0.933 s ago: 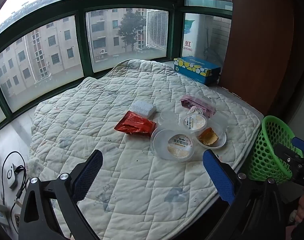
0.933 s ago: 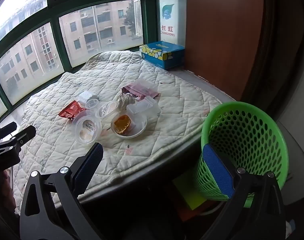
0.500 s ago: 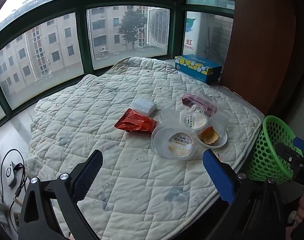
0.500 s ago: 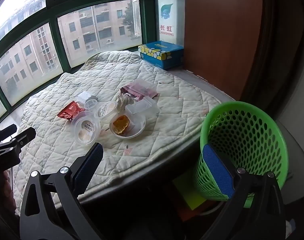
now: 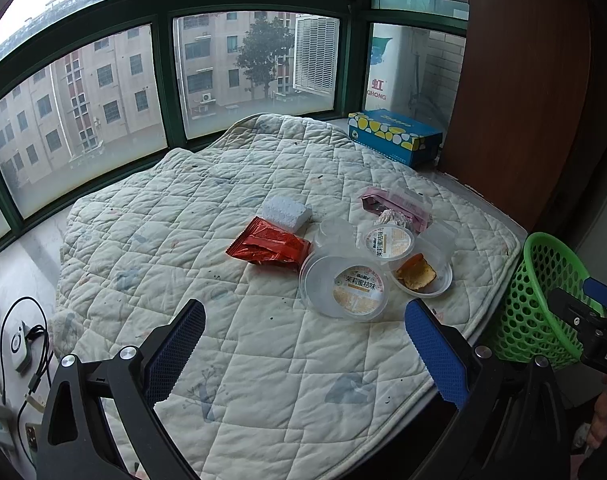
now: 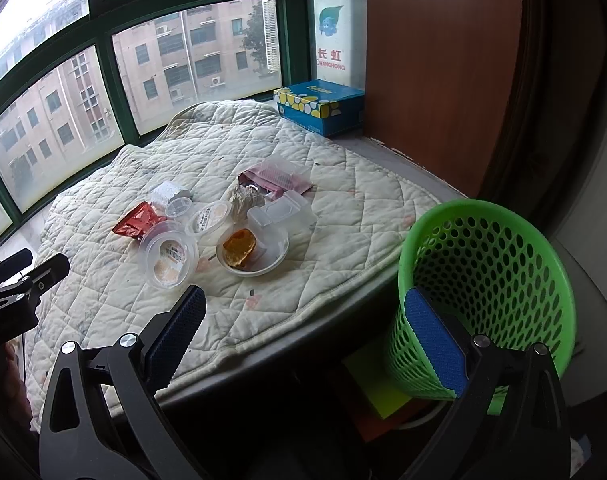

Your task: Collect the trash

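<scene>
Trash all in one heap on the white quilt point(image 5: 207, 208), none picked up yet. Left gripper point(image 5: 303, 344) wide open, nothing between the jaws, hanging just short of the big clear cup point(image 5: 345, 286). Right gripper point(image 6: 303, 332) wide open too, empty, low by the green basket point(image 6: 487, 280) beside the quilt's near edge. Past the big cup: red snack bag point(image 5: 269, 246), small cup with a label lid point(image 5: 388, 241), white bowl with an orange scrap point(image 5: 421, 274). Farther still: white foam block point(image 5: 286, 213), pink wrapper point(image 5: 395, 206). Looks like the very start. Next, likely: reach to the nearest piece, close gently, carry over to the basket.
</scene>
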A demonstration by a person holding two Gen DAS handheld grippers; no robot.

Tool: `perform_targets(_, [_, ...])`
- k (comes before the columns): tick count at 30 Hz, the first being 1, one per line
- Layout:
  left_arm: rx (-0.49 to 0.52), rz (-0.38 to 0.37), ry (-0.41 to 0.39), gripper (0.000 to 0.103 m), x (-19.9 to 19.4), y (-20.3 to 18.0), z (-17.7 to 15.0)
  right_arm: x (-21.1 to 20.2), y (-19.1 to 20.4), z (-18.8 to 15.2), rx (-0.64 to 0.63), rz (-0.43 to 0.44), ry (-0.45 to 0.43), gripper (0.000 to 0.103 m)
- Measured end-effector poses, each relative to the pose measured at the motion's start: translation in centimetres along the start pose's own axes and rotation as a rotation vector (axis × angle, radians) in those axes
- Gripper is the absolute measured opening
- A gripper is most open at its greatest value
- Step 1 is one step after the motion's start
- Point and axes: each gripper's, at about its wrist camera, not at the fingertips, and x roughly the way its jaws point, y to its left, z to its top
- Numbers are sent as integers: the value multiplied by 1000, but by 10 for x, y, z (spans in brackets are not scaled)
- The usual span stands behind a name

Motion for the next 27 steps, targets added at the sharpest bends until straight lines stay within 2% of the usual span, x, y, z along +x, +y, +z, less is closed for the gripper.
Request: perform_targets(27, [-10,-1,11,97,6,0,-1,6,-1,0,9,5,17,98])
